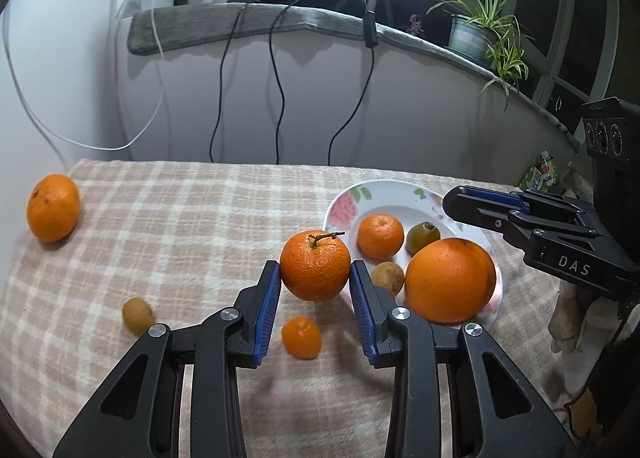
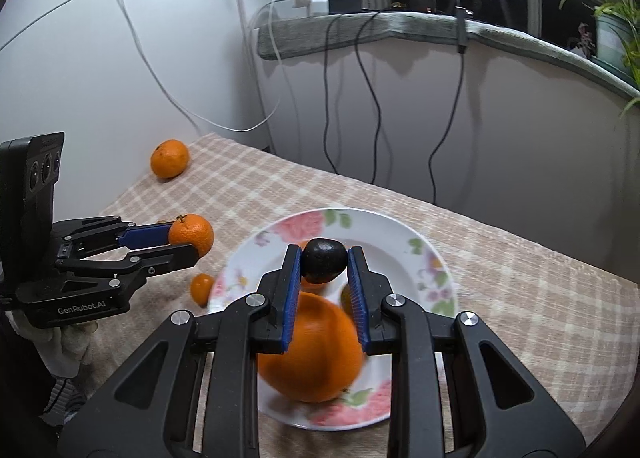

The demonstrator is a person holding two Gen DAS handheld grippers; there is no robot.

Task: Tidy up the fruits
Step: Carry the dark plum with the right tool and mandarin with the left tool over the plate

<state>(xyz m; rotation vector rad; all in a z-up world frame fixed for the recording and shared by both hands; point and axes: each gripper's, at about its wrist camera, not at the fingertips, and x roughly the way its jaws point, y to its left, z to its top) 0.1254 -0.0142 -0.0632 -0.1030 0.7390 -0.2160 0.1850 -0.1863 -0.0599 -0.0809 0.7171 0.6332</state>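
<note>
Mandarin [image 1: 315,265] btwn left gripper [image 1: 315,278] pads, dark fruit [image 2: 323,261] btwn right gripper [image 2: 324,264] pads

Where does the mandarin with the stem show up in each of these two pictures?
Left wrist view: the stemmed mandarin sits low in the middle, clamped in the left tool, just left of the plate.
Right wrist view: the same mandarin is at mid-left, at the tip of the left tool seen from the side, left of the plate.
Shared landmark: the flowered plate, and the big orange on it.
</note>
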